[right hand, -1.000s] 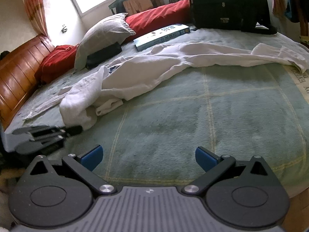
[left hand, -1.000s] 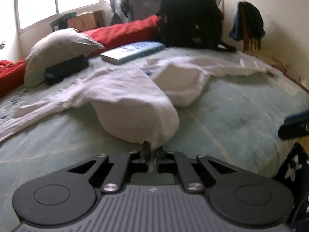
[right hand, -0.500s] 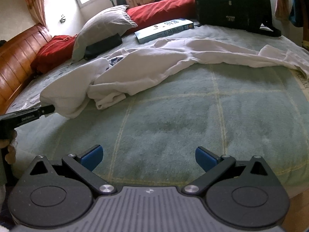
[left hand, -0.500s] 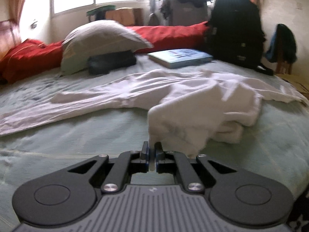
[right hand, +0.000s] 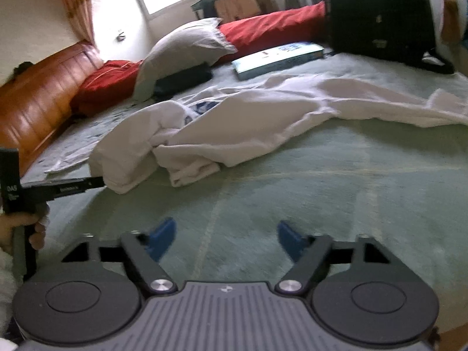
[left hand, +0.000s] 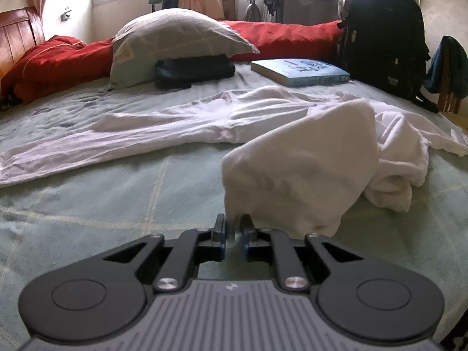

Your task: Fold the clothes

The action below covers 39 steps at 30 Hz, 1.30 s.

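A white long-sleeved garment (left hand: 239, 117) lies crumpled across the green bed cover (left hand: 102, 204). My left gripper (left hand: 233, 231) is shut on a corner of its hem, which rises as a tented fold (left hand: 304, 169) just ahead of the fingers. One sleeve (left hand: 73, 149) stretches out flat to the left. In the right wrist view the same garment (right hand: 263, 117) spreads across the bed, and the left gripper (right hand: 96, 182) pinches its near-left corner. My right gripper (right hand: 226, 238) is open over bare cover, well short of the cloth, with nothing between its blue pads.
A grey pillow (left hand: 175, 38), a dark pouch (left hand: 193, 70), a blue book (left hand: 301, 71) and red bedding (left hand: 280, 38) lie at the far side. A black backpack (left hand: 383, 38) stands at the back right. A wooden headboard (right hand: 38, 99) runs along the left. A hand (right hand: 17, 228) holds the left gripper's handle.
The left gripper has swung leftward while keeping hold of the garment's corner, dragging the fold out to the right of its view. The right gripper stayed open and tilted slightly.
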Each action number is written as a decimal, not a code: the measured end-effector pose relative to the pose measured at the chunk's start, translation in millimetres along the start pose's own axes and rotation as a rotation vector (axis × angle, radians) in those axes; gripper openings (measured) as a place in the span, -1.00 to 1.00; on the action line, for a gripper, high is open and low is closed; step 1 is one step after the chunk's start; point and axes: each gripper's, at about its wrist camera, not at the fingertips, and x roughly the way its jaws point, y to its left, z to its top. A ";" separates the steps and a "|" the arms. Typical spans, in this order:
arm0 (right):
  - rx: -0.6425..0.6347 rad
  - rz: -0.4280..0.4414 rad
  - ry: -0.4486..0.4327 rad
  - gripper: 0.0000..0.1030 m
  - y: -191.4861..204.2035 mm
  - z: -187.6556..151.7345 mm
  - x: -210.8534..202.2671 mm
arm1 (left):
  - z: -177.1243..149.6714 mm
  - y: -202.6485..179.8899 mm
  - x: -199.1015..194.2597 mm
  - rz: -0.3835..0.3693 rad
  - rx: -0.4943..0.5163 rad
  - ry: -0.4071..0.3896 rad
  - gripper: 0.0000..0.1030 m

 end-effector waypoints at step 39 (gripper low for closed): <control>-0.248 0.069 -0.038 -0.66 42.2 52.5 66.9 | 14.0 7.5 -25.8 -0.278 -0.020 -0.066 -0.97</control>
